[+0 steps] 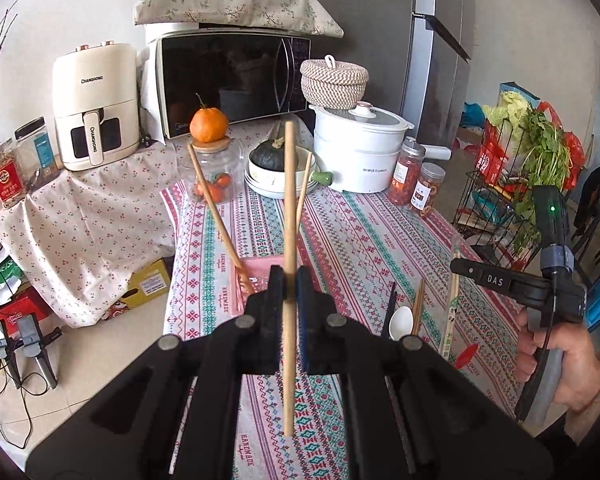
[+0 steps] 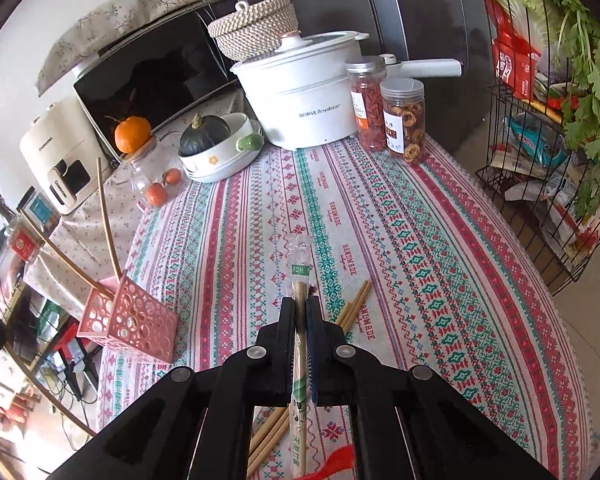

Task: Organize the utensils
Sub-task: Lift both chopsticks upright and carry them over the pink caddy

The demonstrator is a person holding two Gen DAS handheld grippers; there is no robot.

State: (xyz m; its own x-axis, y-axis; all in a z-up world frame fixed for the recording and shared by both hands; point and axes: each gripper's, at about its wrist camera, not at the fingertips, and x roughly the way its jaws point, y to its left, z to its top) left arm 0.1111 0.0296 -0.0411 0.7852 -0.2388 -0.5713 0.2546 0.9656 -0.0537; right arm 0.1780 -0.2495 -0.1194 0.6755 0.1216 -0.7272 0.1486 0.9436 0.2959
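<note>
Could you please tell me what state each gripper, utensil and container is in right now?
left gripper: shut on a bare wooden chopstick, held upright.
right gripper: shut on the wrapped chopsticks.
pink holder: upright, two chopsticks leaning inside.
loose chopstick pair: lying on the tablecloth.
white spoon: lying on the tablecloth.
white pot: lid on.

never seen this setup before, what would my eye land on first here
Front and centre in each view, black jaws shut on a utensil: the left gripper pinches a bare wooden chopstick, the right gripper wrapped chopsticks. At the table's left edge, a pink basket holds two chopsticks; at the back, a white pot.
</note>
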